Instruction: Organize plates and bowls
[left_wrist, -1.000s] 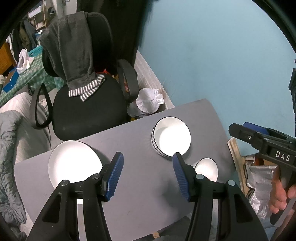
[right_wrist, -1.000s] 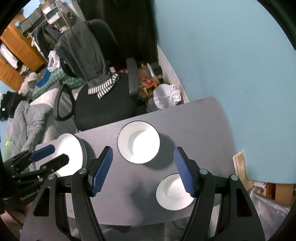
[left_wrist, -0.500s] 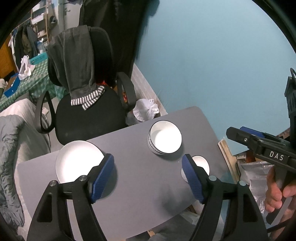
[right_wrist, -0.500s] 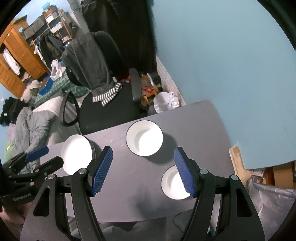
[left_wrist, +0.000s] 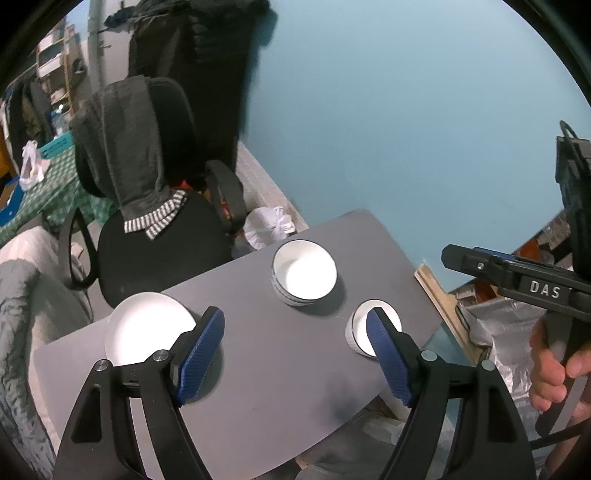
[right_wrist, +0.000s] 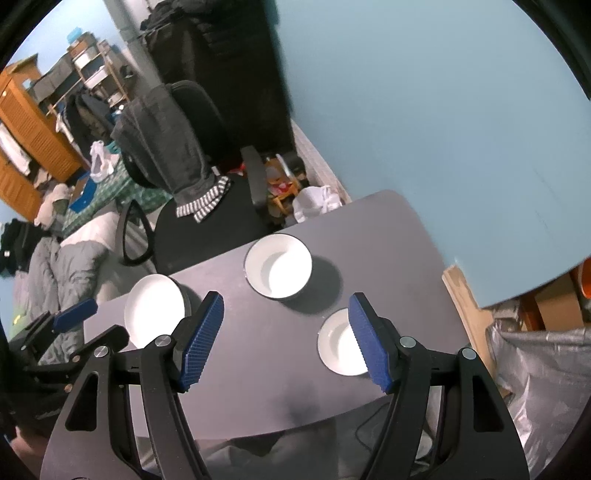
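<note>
Blue-padded left claw (left_wrist: 293, 354) opening, empty; right claw (right_wrist: 286, 341) apparently wide, empty.

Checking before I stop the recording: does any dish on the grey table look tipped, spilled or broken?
Nothing stands out. The plate stack, the stacked bowls and the small bowl all sit upright and apart on the grey table, with no spill or visible damage.

White bowls (left_wrist: 304, 273) w/ dark rims, grey table (left_wrist: 280, 365), blue claw pads (left_wrist: 201, 356), prob. ribbed.
</note>
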